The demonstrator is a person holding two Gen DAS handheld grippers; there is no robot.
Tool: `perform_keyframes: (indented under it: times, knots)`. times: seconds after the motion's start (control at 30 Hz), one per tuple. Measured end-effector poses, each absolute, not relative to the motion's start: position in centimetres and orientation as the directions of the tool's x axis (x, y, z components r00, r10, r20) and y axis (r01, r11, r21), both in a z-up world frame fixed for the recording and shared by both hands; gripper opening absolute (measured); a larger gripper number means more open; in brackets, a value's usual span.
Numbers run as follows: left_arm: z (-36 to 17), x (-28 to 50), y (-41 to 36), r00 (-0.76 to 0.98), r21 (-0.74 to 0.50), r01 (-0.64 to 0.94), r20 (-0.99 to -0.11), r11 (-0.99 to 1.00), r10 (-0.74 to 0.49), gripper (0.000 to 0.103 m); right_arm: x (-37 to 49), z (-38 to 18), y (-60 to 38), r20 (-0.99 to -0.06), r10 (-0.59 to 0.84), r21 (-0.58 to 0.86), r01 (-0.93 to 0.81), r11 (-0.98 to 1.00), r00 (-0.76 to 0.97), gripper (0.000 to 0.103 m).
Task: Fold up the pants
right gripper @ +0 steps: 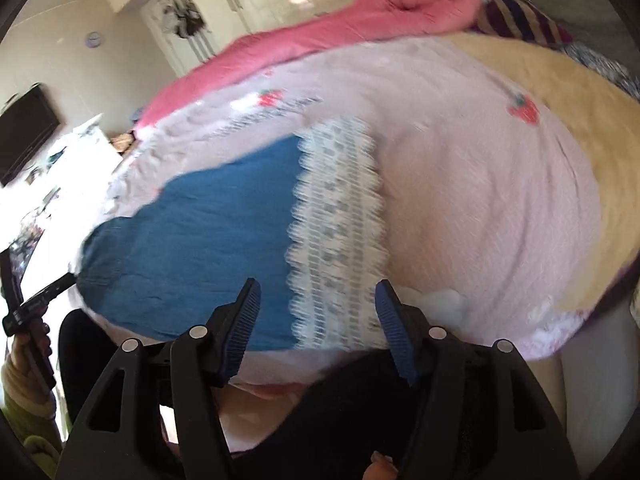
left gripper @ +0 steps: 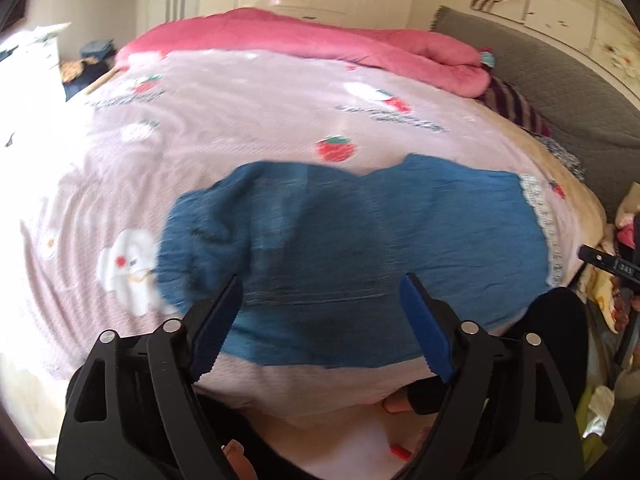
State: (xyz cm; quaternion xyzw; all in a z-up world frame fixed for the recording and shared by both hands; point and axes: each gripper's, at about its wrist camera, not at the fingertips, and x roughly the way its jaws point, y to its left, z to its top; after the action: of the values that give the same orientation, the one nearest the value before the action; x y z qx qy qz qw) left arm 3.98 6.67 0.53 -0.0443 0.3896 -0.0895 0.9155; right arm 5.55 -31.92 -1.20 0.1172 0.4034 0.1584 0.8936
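A: What do the pants (left gripper: 352, 248) look like?

B: Blue, a crinkled denim-like cloth, lying flat on the pink bedspread (left gripper: 248, 128) with strawberry and white-animal prints. A wide band of white lace (right gripper: 340, 232) trims one end. In the left wrist view a stitched seam line runs across the fabric between the two fingers, and the end past the left finger looks bunched. The view is blurred, so finer detail is hard to read.

A: Where do they sit against the fingers?

B: Ahead of the left gripper (left gripper: 320, 308), the blue cloth fills the gap between its fingers and spreads beyond both tips, farther on the right finger's side. Ahead of the right gripper (right gripper: 316, 312), the lace band lies between the fingers, with the blue part reaching out past the left finger.

A: And the fingers themselves?

B: Both pairs are spread wide — blue pads apart, nothing pinched. Whether the tips touch the cloth I cannot tell.

A: Any containers?

B: None that I can make out. Beyond the pants, well past the fingertips, a rumpled pink quilt (left gripper: 320, 40) lies along the far edge of the bed, and a striped purple pillow (right gripper: 520, 20) sits beside it.
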Motion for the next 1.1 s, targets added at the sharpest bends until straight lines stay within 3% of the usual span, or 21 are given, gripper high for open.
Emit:
perform_keyframes:
  times: [0.2, 0.37, 0.5, 0.73, 1.1]
  knots:
    - [0.5, 6.8, -0.3, 0.624, -0.175, 0.302, -0.707, 0.937, -0.333, 0.082, 7.6, -2.1, -26.6, -0.715, 0.432, 0.317, -0.296, 0.901, 0.549, 0.063]
    - [-2.6, 9.9, -2.0, 0.602, -0.078, 0.230, -0.772, 0.970, -0.204, 0.082, 8.6, -4.3, -24.7, -0.778, 0.417, 0.318, -0.279, 0.906, 0.470, 0.068]
    - [-5.0, 10.7, 0.8, 0.562, -0.114, 0.140, -0.809, 0.984, -0.174, 0.082, 8.7, -6.2, -24.8, -0.806, 0.409, 0.341, -0.229, 0.912, 0.428, 0.070]
    - [-5.8, 10.9, 2.5, 0.567, -0.189, 0.160, -0.786, 0.969, -0.247, 0.082, 8.6, -6.5, -24.1, -0.796, 0.419, 0.343, -0.246, 0.907, 0.438, 0.084]
    - [-1.3, 8.2, 1.1, 0.637, -0.135, 0.227, -0.729, 0.964, -0.252, 0.086, 5.4, -2.6, -28.9, -0.682, 0.440, 0.411, -0.191, 0.892, 0.584, 0.084]
